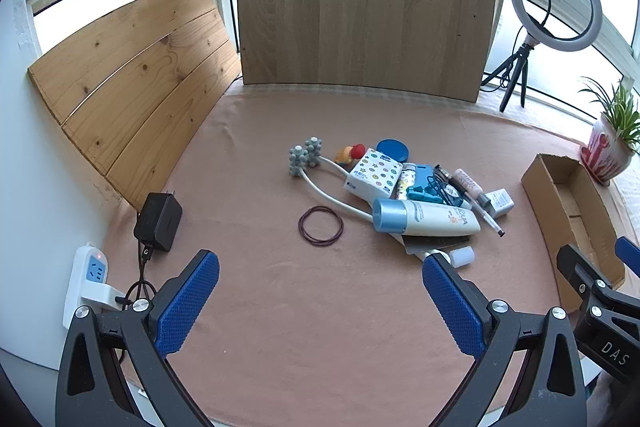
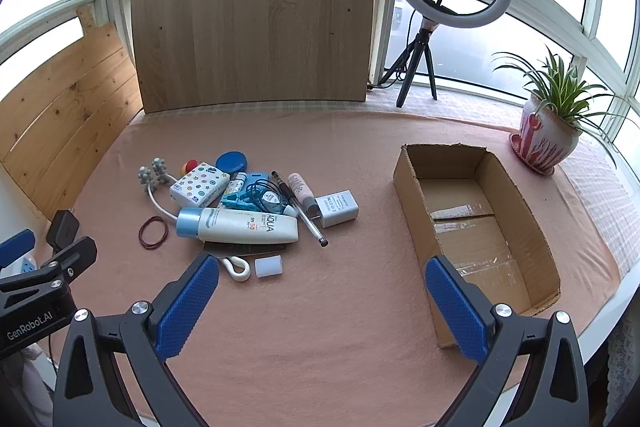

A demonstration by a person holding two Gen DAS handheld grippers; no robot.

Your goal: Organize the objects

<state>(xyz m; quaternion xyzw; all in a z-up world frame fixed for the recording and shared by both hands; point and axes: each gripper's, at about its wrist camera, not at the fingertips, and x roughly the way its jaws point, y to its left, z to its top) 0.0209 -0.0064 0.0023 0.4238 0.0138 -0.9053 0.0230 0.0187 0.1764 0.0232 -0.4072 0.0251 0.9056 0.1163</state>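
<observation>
Cardboard box (image 2: pixel 476 223) stands empty right of the clutter, both grippers (image 1: pixel 320 303) (image 2: pixel 320 303) wide open and holding nothing; the sunscreen bottle (image 2: pixel 240 225), probably light, rigid and smooth, suits a mid-body grasp.

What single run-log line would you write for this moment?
stage: start | left claw: open, empty | right claw: open, empty | cardboard box: empty | sunscreen bottle, pile: untouched on cloth
</observation>
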